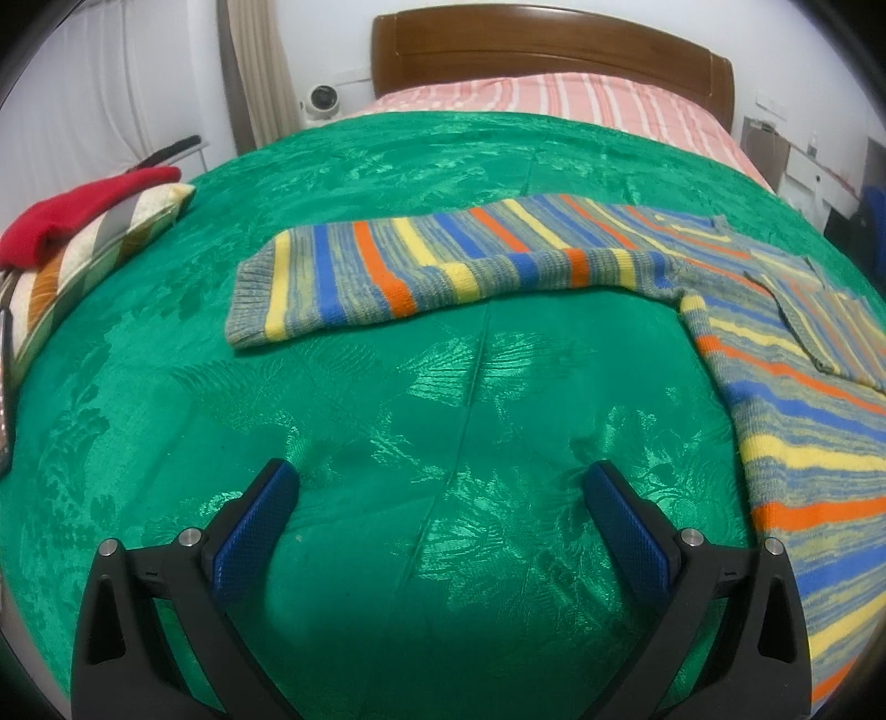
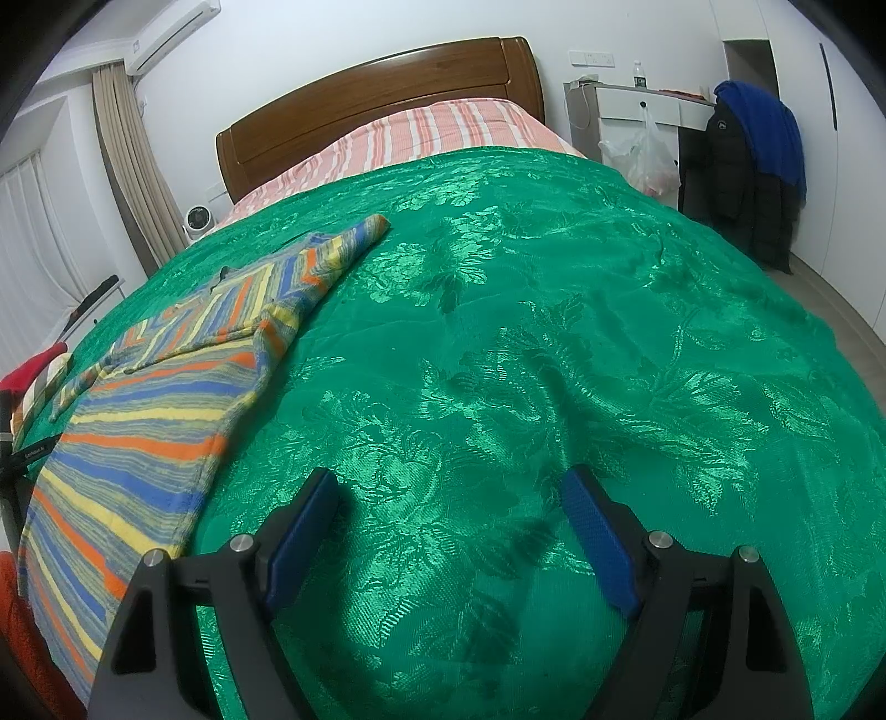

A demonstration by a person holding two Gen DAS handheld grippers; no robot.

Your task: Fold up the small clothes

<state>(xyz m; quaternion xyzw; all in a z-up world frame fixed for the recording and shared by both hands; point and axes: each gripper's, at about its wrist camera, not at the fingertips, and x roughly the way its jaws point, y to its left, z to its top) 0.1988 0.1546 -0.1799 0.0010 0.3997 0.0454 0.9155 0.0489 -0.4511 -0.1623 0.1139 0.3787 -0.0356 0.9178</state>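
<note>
A small striped knit sweater (image 1: 775,387) in blue, orange, yellow and grey lies flat on the green bedspread (image 1: 387,415). Its sleeve (image 1: 421,266) stretches out to the left across the bed. My left gripper (image 1: 443,476) is open and empty, above bare bedspread in front of the sleeve and left of the body. In the right wrist view the sweater (image 2: 144,421) lies at the left with its other sleeve (image 2: 332,255) angled up. My right gripper (image 2: 448,487) is open and empty, to the right of the sweater's hem.
A red garment (image 1: 83,210) rests on a striped cushion (image 1: 94,255) at the bed's left edge. The wooden headboard (image 1: 554,50) and pink striped sheet (image 1: 554,94) are at the far end. A desk (image 2: 637,99) and hanging dark jackets (image 2: 747,166) stand to the right.
</note>
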